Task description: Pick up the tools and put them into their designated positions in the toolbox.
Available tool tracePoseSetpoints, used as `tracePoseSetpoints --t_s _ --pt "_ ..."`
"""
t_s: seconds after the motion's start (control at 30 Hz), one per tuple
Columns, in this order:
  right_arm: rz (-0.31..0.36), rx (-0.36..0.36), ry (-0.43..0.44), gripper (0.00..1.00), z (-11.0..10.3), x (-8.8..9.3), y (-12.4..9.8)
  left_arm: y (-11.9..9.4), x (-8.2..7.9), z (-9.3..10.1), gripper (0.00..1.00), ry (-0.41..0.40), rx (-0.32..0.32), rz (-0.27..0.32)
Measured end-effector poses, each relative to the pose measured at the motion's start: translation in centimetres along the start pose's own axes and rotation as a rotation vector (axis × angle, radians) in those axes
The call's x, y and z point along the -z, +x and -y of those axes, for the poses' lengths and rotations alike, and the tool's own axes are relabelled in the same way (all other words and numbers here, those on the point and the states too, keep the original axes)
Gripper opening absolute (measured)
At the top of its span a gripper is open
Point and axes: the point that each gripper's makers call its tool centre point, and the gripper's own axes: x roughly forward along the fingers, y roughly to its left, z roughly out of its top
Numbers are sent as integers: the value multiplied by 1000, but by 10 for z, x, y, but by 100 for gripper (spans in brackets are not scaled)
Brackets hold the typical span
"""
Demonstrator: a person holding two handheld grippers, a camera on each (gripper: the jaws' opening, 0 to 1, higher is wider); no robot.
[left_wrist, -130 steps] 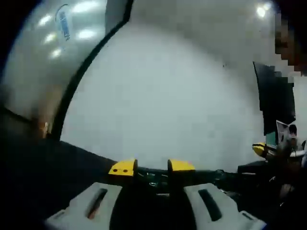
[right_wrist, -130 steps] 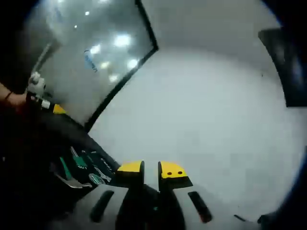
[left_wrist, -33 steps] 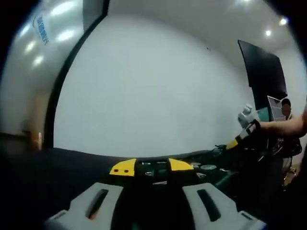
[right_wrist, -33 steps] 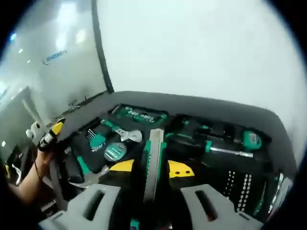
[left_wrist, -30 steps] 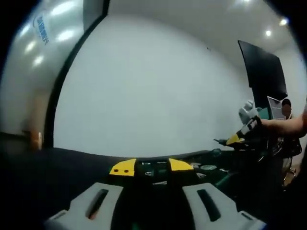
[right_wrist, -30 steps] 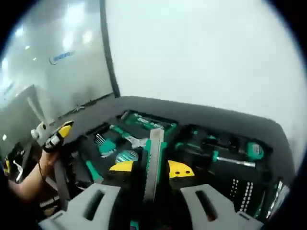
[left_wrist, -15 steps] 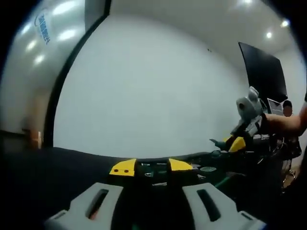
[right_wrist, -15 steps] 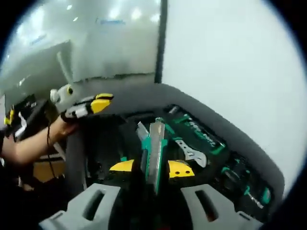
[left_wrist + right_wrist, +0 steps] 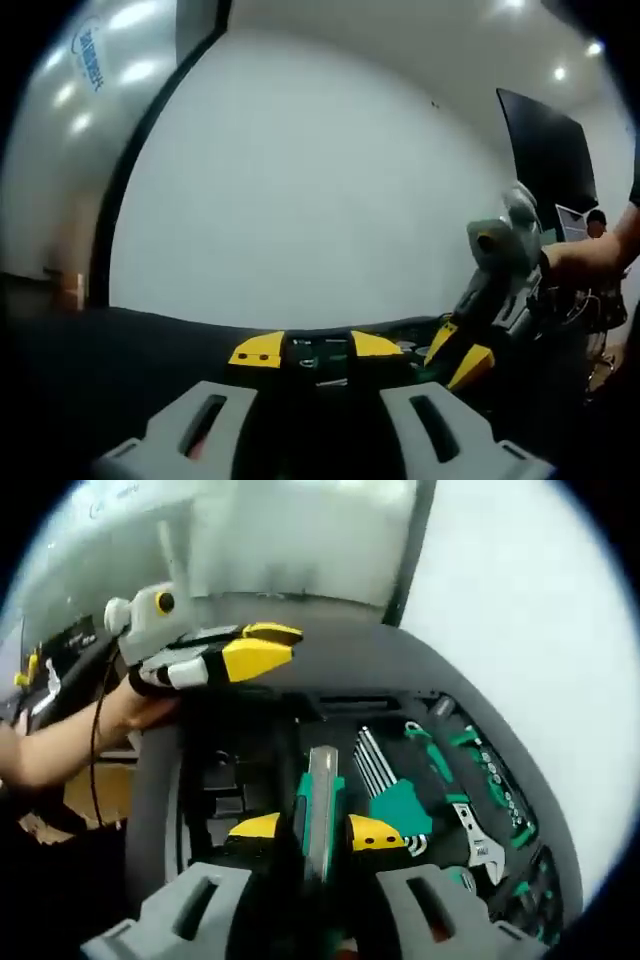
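Note:
In the right gripper view my right gripper is shut on a green and grey utility knife, which stands up between the jaws. Below it lies the open black toolbox, with empty foam slots on the left. A set of hex keys, an adjustable wrench and a row of sockets sit in its right part. A hand holds my left gripper over the box's far left edge. In the left gripper view the left gripper stands open and holds nothing. The right gripper hangs close on its right.
The toolbox rests on a grey table in front of a white wall. A glass partition with a dark frame stands behind. A dark screen hangs at the far right.
The right gripper, still shut on the knife, has swung to the box's left part, over the hex keys. In the left gripper view it has come closer and lower. The left gripper stays still.

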Motion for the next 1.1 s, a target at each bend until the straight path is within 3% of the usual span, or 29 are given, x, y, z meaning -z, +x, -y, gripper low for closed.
tracePoseSetpoints --t_s 0.1,0.23,0.3,0.4,0.43,0.57,0.63,0.73,0.8,0.9,1.03,1.1 --pt "45 -24 -93 21 -7 -2 -16 1 -1 11 25 4 75 6" --pt "118 -41 50 21 10 -13 -46 -3 -4 46 25 0 230 17" --pt "110 -21 122 19 27 -6 -65 -3 3 59 25 14 272 -22" --pt "14 11 22 10 44 18 -71 -3 15 73 24 43 313 -78" --pt "-39 27 7 9 48 31 -72 -3 18 76 24 57 319 -92" --pt "-100 21 -63 0 45 51 -76 -2 26 81 22 82 318 -133" --pt "-121 -8 -51 0 36 57 -78 -2 31 77 19 67 329 -159" --pt "-140 -35 -72 0 30 61 -74 1 37 76 16 83 315 -182" --pt "-149 -59 -92 0 22 63 -73 5 46 68 15 88 298 -229" --pt "-158 -110 -87 0 7 63 -72 -1 53 76 15 126 315 -257" --pt "-144 -155 -97 0 -16 57 -71 1 55 73 16 145 317 -261" --pt "-135 -156 -120 0 -22 53 -72 1 47 67 16 115 298 -229"
